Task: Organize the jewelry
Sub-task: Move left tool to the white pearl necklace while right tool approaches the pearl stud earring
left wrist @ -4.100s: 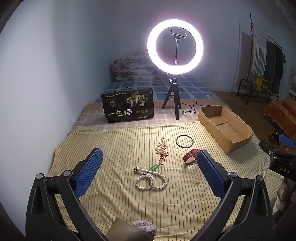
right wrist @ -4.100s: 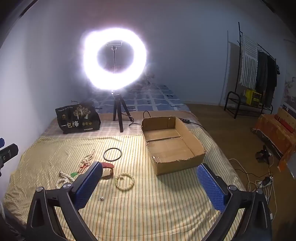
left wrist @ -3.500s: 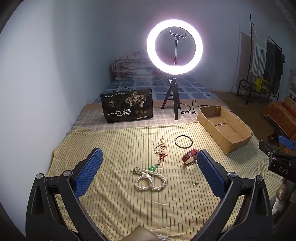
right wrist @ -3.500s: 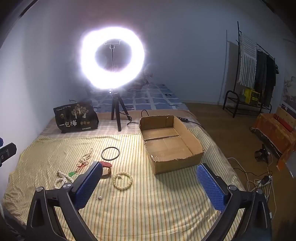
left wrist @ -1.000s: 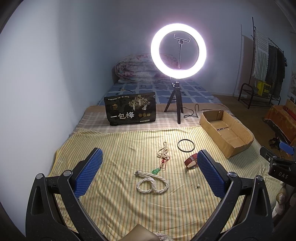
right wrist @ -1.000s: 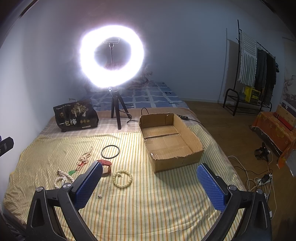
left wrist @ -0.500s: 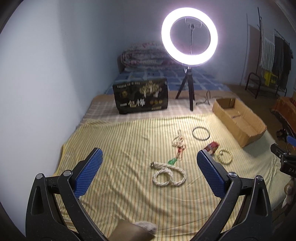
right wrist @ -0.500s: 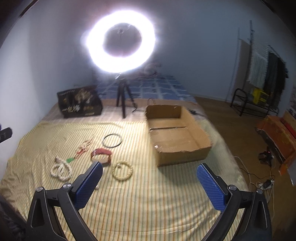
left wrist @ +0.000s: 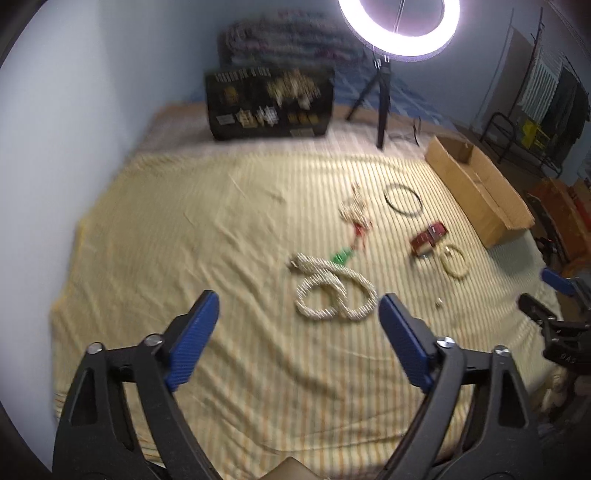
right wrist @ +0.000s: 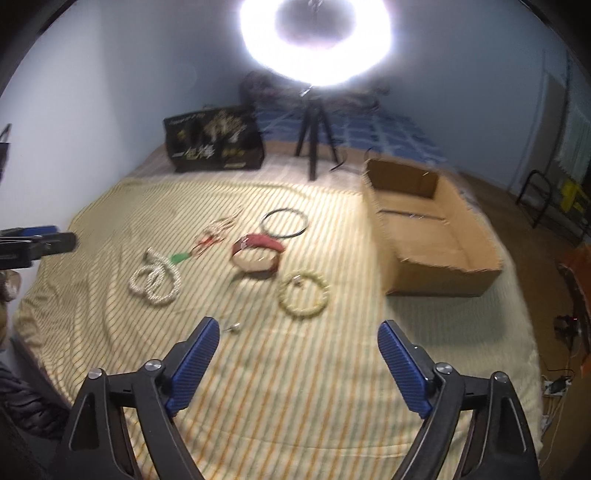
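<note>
- Both tools have tipped down toward the bed's striped sheet (left wrist: 184,229) since a second ago.
- Left tool (left wrist: 298,325) and right tool (right wrist: 298,345): jaws spread, closing, nothing between.
- Pearl necklace (left wrist: 334,291), red band (right wrist: 256,253), bead bracelet (right wrist: 303,293) lie left of the cardboard box (right wrist: 443,236).

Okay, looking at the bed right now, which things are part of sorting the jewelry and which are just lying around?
Part of the job:
- white bead necklace
- green pendant
- red bracelet
- pale bead bracelet
- black ring
- cardboard box, probably where they go

Just lying about:
- ring light on its tripod
- black bag
- clothes rack
</note>
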